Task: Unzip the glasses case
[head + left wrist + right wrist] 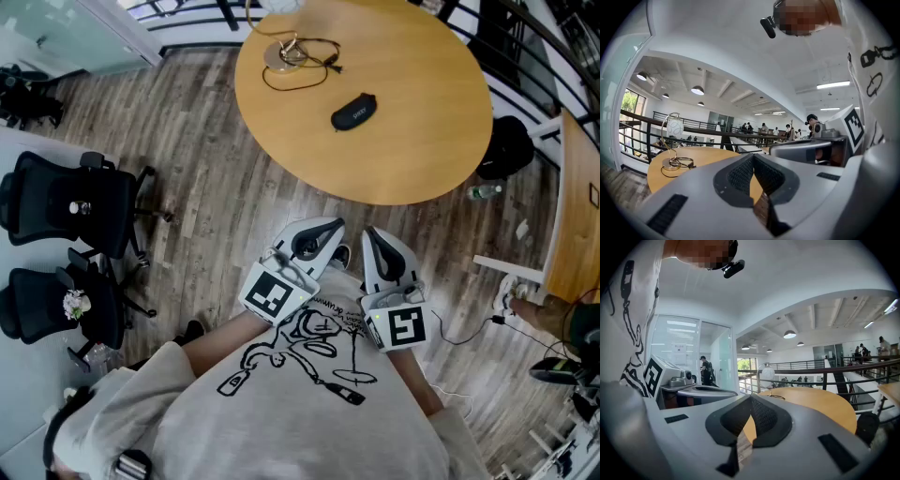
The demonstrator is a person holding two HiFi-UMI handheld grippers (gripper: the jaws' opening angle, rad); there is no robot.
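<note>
Both claws are tucked in by our chest, left claw (328,230) and right claw (371,236), each closed tip to tip on nothing. The black glasses case (353,112) sits well away on the round wooden worktop (422,141), near the lamp (286,54). So nothing's started, reach, grip and unzip are all still ahead of us

Nothing can be read: the white mark on the glasses case (354,112), toward twelve o'clock in the head view, is too small, and the scrawl on the shirt (309,375) is illegible.
</note>
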